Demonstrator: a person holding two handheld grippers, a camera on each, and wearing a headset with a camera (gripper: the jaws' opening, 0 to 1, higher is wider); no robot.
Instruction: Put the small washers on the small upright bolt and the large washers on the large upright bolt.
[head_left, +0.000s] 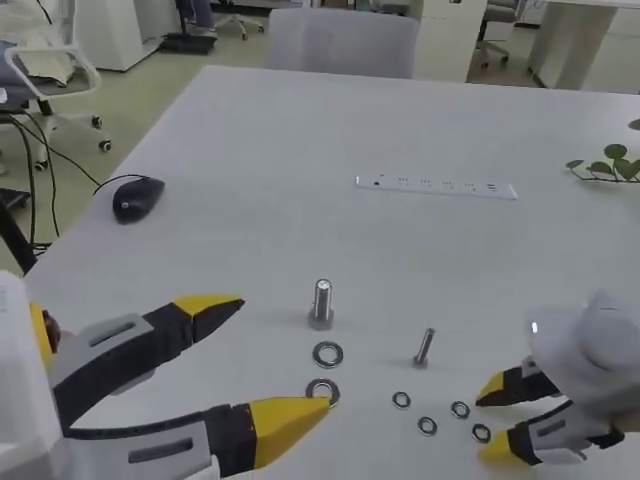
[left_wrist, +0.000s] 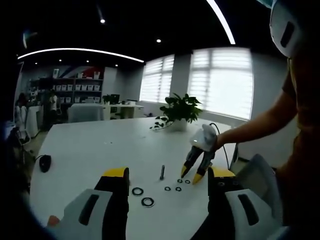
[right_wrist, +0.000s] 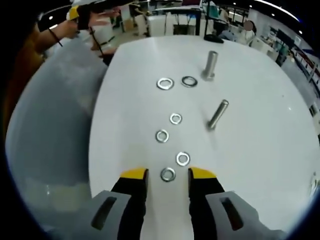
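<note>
Across the white counter (head_left: 300, 130), I am holding the right tool (right_wrist: 168, 176) spread astride the nearest small washer (right_wrist: 168, 174), which is lying flat between its tips, the small bolt (right_wrist: 218, 114) standing beyond, rightward, with the left tool (head_left: 283, 357) also spread.

1. Soft, even light washes the white bench (head_left: 250, 150) in the head view; shadows are faint, and the right claw (head_left: 481, 428) at 4 o'clock is blurred.
2. Left gripper view: dim room, windows (left_wrist: 225, 82) blown out at 2 o'clock.
3. Both gripper views bow at edges.
</note>
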